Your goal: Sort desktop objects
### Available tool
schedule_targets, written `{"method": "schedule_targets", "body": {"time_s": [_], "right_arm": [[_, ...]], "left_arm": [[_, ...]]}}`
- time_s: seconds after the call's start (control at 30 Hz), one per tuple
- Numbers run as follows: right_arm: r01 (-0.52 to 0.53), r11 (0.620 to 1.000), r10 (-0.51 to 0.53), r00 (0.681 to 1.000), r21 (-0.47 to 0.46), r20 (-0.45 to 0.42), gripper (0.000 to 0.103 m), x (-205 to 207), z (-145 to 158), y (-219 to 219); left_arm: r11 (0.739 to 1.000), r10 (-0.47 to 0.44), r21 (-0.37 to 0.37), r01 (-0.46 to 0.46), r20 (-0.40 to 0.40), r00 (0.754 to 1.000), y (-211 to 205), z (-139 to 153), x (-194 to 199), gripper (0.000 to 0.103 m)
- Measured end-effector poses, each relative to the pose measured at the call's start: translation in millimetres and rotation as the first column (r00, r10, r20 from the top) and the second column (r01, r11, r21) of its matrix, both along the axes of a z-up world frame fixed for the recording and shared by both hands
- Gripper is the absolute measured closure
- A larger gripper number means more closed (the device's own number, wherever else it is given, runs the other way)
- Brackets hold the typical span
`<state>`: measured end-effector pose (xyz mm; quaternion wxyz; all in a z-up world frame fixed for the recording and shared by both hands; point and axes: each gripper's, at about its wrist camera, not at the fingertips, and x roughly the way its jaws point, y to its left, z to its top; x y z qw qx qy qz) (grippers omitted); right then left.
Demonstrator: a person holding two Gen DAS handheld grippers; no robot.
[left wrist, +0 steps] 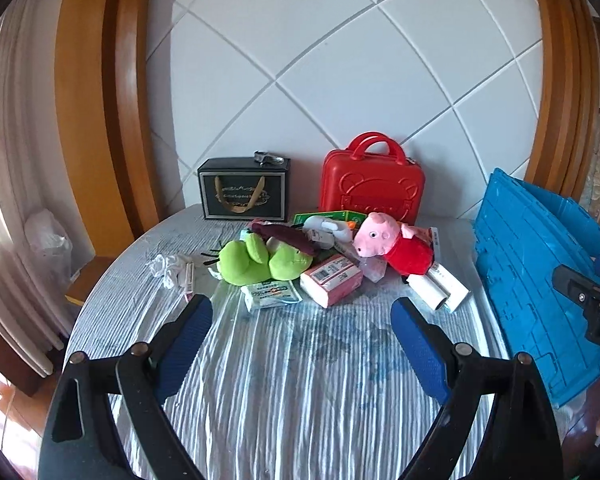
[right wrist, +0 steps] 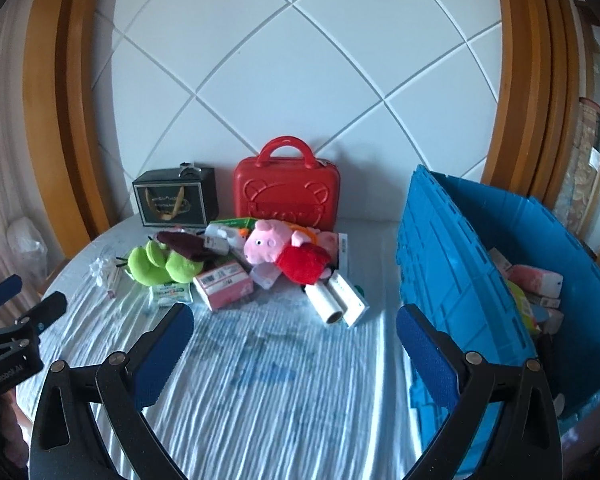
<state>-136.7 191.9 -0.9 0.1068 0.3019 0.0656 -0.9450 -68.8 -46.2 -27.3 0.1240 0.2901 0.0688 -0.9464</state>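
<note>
Left wrist view first: the left gripper [left wrist: 302, 316] hangs with its blue pads spread wide and nothing between them, above the striped tablecloth [left wrist: 284, 392]. Ahead at twelve o'clock lies the heap to be sorted: a green plush [left wrist: 256, 260] at eleven, a pink tissue pack [left wrist: 332, 282] dead ahead with a wipes packet [left wrist: 270, 294] just beside it, and the pink pig plush [left wrist: 392, 246] at one o'clock with a lint roller [left wrist: 438, 288] near its feet. A black gift box [left wrist: 244, 188] and a red case [left wrist: 372, 184] stand at the back against the wall. The blue crate [left wrist: 540, 280] rises at three o'clock, well apart from the heap. Right wrist view next: the right gripper [right wrist: 294, 326] is likewise gaping and empty, the same heap at twelve, and the crate [right wrist: 460, 264] at two o'clock already holds a few packets. The step in hand looks like an approach to pick one item. I would take the nearest loose piece, the tissue pack or the roller, come in low with the jaws straddling its narrow sides, close squarely so the soft wrap does not slip, and lift clear of the crate's tilted wall before dropping it in.
</note>
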Motion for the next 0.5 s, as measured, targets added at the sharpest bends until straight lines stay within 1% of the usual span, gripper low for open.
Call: {"method": "schedule_targets", "body": {"time_s": [0.07, 0.2, 0.4, 0.5], "right_arm": [[0.014, 1.000, -0.014, 0.999, 0.005, 0.034, 0.000, -8.7, -12.1, -2.6], [0.036, 0.999, -0.037, 0.995, 0.011, 0.097, 0.000, -26.4, -36.3, -1.0], [0.059, 0.998, -0.061, 0.980, 0.015, 0.188, 0.000, -67.6, -76.7, 4.9], [0.055, 0.998, -0.059, 0.971, 0.024, 0.232, 0.000, -95.6, -98.2, 6.7]], "left_arm": [[1.000, 0.027, 0.014, -0.028, 0.033, 0.999, -20.1, -11.9, -3.3, 0.011], [0.997, 0.071, 0.009, -0.072, 0.086, 0.994, -50.4, -33.1, -12.2, 0.011], [0.996, 0.074, 0.027, -0.079, 0.155, 0.985, -79.1, -69.0, -33.9, 0.011], [0.994, 0.086, 0.051, -0.097, 0.191, 0.978, -92.0, -91.1, -49.7, 0.011]]}}
